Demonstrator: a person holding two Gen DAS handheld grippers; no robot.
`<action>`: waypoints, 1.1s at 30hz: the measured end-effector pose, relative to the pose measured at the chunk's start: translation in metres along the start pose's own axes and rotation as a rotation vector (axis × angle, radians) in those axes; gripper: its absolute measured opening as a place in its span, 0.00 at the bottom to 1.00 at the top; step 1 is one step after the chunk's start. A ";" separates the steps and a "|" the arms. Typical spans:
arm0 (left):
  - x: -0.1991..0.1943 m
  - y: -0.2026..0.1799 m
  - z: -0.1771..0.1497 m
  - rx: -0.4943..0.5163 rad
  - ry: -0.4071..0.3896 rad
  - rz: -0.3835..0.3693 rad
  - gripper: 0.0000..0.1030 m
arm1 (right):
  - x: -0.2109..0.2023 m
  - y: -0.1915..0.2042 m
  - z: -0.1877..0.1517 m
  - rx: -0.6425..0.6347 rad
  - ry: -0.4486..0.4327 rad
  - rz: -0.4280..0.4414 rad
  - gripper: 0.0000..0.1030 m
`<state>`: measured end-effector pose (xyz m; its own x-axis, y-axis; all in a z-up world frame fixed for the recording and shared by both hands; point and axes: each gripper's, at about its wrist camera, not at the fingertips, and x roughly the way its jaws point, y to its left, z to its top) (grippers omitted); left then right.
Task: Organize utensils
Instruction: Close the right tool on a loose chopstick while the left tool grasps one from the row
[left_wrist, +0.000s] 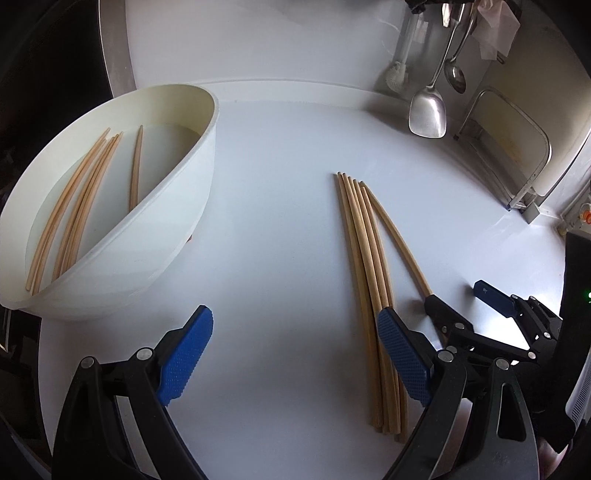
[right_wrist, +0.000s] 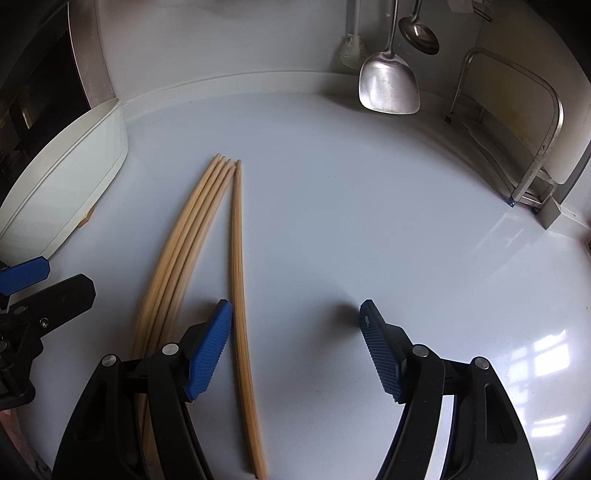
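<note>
a: starting nearest, the left gripper (left_wrist: 295, 354) has its blue fingers (left_wrist: 184, 358) spread wide apart over the white desk (left_wrist: 277, 221), nothing between them.

b: and the other one?

a: the right gripper (right_wrist: 295, 347) is the same, fingers (right_wrist: 210, 350) well apart. a pair of chopsticks (right_wrist: 238, 277) lies on the desk just inside its left finger, but that pair looks blurred and i cannot tell whether the finger touches it.

b: where is the main bundle of chopsticks (left_wrist: 364, 266)?

a: lying flat on the desk, tips pointing away. the left gripper's right-hand finger sits in front of the near part of the bundle. in the left wrist view the right gripper (left_wrist: 458, 299) shows just right of the bundle, with one stick running under its black finger.

b: what about the tub?

a: a white tub (left_wrist: 177, 236) stands left of the bundle, well apart from it, tilted so its open mouth shows. several loose chopsticks (left_wrist: 85, 206) lie inside it.

b: and beyond the bundle?

a: far behind it and to the right, a metal spatula (right_wrist: 388, 85) and a ladle (right_wrist: 419, 33) hang against the wall, with a white brush (right_wrist: 351, 48) beside them. a metal rack (right_wrist: 524, 129) stands at the far right corner.
</note>
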<state>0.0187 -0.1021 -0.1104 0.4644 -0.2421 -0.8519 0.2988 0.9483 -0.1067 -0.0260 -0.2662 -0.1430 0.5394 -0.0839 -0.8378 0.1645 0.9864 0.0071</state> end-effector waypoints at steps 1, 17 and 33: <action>0.002 -0.001 -0.001 0.001 0.000 0.005 0.86 | 0.000 -0.004 -0.001 0.003 -0.002 -0.003 0.66; 0.026 -0.012 -0.004 0.020 0.025 0.051 0.87 | -0.008 -0.038 -0.009 0.039 -0.009 -0.002 0.66; 0.035 -0.022 -0.007 0.020 0.049 0.075 0.87 | -0.008 -0.039 -0.010 0.041 -0.011 0.009 0.66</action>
<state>0.0224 -0.1301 -0.1416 0.4447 -0.1602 -0.8812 0.2818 0.9589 -0.0321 -0.0451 -0.3024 -0.1421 0.5504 -0.0768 -0.8314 0.1927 0.9806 0.0370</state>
